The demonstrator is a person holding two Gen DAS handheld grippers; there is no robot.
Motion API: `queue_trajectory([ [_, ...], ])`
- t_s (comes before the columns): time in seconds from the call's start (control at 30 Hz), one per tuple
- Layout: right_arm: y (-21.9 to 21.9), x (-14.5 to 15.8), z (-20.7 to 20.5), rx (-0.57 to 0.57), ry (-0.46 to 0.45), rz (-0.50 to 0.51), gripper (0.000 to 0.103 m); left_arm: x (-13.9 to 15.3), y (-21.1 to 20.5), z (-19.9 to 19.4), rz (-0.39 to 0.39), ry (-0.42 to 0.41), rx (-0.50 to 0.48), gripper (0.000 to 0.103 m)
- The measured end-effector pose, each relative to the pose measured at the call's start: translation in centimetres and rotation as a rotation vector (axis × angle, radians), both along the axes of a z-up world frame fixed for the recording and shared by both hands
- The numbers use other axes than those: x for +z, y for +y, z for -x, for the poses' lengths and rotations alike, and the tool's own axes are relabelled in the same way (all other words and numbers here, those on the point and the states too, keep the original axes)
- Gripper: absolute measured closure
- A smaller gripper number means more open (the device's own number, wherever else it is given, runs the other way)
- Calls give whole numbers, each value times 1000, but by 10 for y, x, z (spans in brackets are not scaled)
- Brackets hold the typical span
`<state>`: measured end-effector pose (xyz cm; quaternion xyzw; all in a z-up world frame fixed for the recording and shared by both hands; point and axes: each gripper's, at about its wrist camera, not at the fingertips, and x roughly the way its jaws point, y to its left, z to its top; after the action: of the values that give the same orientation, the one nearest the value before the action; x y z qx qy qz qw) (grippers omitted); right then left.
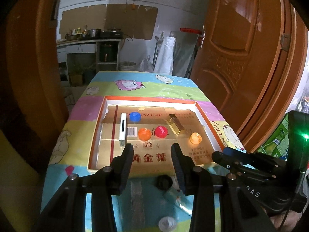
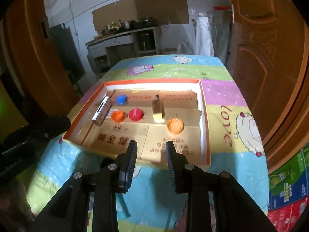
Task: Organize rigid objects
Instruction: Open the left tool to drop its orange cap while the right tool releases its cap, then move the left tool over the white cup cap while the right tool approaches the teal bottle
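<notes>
A shallow orange-rimmed box tray (image 1: 210,119) (image 2: 204,116) lies on the table. In it sit a blue cap (image 1: 135,116) (image 2: 121,98), an orange cap (image 1: 144,134) (image 2: 117,115), a red cap (image 1: 161,132) (image 2: 136,114), a second orange cap (image 1: 195,138) (image 2: 175,126), a white box (image 1: 123,129) (image 2: 102,110) and a gold box (image 1: 176,125) (image 2: 158,110). My left gripper (image 1: 152,150) is open and empty at the tray's near edge. My right gripper (image 2: 151,147) is open and empty over the tray's near edge; it also shows in the left wrist view (image 1: 231,154).
The table has a cartoon sheep cloth (image 2: 231,96). On it near me lie a black cap (image 1: 164,181), a clear cap (image 1: 167,223) and a clear glass piece (image 1: 177,199). An orange door (image 1: 241,58) stands at the right. A kitchen counter (image 1: 87,40) is at the back.
</notes>
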<state>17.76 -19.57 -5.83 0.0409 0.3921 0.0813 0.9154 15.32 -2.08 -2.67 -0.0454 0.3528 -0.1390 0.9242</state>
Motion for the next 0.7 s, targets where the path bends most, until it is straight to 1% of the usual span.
queue_trajectory([
  [0.47, 33, 9, 44, 36, 3, 56, 72, 7, 21, 46, 30, -36, -2, 63],
  [0.7, 50, 11, 62, 60, -4, 72, 72, 9, 28, 65, 28, -46, 1, 62],
])
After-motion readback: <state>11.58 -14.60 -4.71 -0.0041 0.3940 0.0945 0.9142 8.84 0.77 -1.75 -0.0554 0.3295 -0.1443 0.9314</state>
